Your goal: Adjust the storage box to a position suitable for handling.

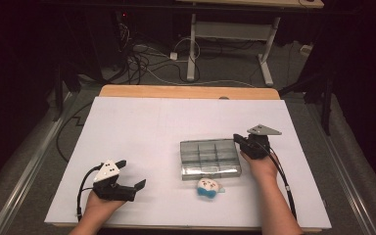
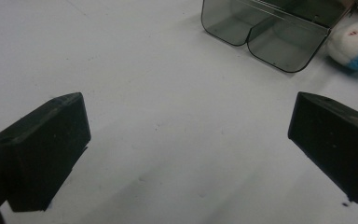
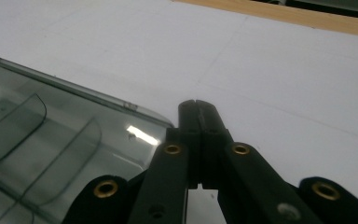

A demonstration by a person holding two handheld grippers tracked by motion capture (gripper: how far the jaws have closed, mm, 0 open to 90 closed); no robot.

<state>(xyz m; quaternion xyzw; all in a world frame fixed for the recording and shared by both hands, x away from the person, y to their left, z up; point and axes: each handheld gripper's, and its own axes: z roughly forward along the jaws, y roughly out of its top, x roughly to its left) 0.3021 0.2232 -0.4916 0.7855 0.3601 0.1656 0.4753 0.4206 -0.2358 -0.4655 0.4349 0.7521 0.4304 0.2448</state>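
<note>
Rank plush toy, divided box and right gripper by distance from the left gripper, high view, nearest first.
From the left gripper, open at the near left of the table:
1. Plush toy: nearest, to its right by the near edge.
2. Divided box: next, right and farther back, just behind the toy.
3. Right gripper: farthest, at the box's right end, fingers shut.

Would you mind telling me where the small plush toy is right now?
In the high view, the plush toy lies on the white table, just in front of the clear compartment box, right of centre, near the person's right forearm.
</note>
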